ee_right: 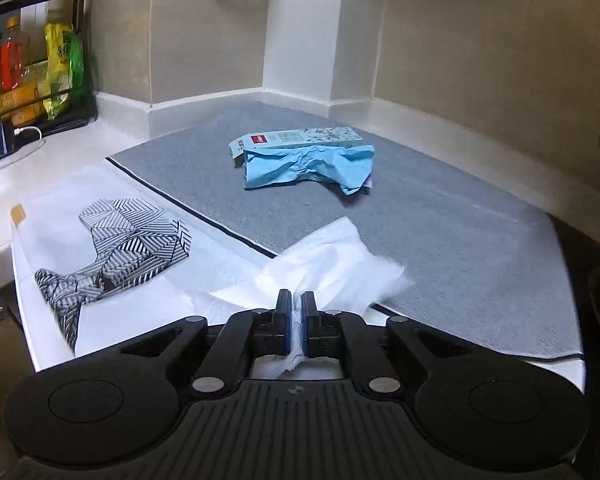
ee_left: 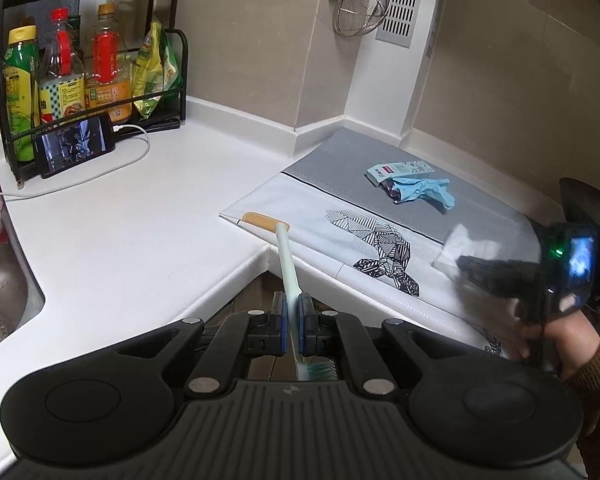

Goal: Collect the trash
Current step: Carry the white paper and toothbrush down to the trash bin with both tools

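Note:
My left gripper (ee_left: 293, 305) is shut on a pale green toothbrush (ee_left: 287, 258); its handle sticks out forward over the counter edge and the bristles sit back between the fingers. My right gripper (ee_right: 296, 302) is shut on a white tissue (ee_right: 332, 266), which bunches between the pads and spreads out ahead over the mat. From the left wrist view the right gripper (ee_left: 466, 266) shows blurred at the tissue (ee_left: 466, 246), held by a hand. Farther back on the grey mat (ee_right: 440, 232) lie a crumpled blue glove (ee_right: 312, 168) and a small printed carton (ee_right: 296, 140).
A white cloth with a black striped figure (ee_right: 128, 236) covers the counter's front. A rack of bottles (ee_left: 64, 76) and a phone (ee_left: 76, 145) on a cable stand at the left, beside a sink (ee_left: 0, 300). A wire strainer (ee_left: 362, 4) hangs on the wall.

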`<state>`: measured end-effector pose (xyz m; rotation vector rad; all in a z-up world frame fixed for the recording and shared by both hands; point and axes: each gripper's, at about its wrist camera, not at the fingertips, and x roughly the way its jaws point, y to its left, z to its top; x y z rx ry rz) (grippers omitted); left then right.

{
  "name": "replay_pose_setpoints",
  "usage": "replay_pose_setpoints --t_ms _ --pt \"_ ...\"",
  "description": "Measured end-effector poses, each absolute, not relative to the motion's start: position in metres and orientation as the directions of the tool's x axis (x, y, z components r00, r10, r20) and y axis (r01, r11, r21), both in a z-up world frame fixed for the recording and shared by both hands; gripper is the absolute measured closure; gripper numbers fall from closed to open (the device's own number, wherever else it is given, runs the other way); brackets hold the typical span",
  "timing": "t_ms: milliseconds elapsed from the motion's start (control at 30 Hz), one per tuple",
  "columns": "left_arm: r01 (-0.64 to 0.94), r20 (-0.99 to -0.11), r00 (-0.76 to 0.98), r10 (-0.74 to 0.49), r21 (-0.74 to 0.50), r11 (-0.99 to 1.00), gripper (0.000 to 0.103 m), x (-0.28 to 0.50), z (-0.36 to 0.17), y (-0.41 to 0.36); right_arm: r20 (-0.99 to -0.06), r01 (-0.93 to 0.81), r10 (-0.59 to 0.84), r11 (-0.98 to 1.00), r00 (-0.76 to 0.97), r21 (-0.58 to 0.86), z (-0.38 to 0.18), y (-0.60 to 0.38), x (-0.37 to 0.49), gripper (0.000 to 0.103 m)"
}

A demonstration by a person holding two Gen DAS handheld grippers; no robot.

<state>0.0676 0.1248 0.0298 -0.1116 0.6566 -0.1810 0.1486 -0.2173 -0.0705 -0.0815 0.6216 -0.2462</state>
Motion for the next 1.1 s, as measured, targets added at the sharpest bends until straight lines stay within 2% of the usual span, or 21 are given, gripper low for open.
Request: replay_pose_setpoints --t_ms 167,333,533,800,1100 --pt "0.137 -0.571 0.795 -0.203 -0.157 0.978 0.098 0.051 0.032 0.128 -0.485 0.191 -0.189 0.981 0.854 -0.045 -0.046 -0.207 0.097 0.099" --pt "0.151 -0.556 0.804 -0.211 -0.152 0.977 0.098 0.03 0.031 0.127 -0.379 0.143 -0.144 0.989 0.914 -0.03 -0.019 -0.186 0.052 0.099" --pt "0.152 -0.572 0.797 -0.194 -0.121 0.981 0.098 0.011 0.02 0.122 -0.343 0.043 -0.035 0.999 0.939 0.015 -0.01 -0.152 0.013 0.099" --pt "0.139 -0.638 0.751 -0.174 -0.105 0.985 0.098 -0.005 -0.012 0.126 -0.39 -0.146 0.129 0.989 0.912 -0.014 -0.024 -0.095 -0.013 0.099" --pt "0.124 -0.69 0.707 -0.155 -0.094 0.988 0.098 -0.01 -0.043 0.132 -0.499 -0.21 0.178 0.978 0.848 -0.007 -0.057 -0.067 -0.022 0.099"
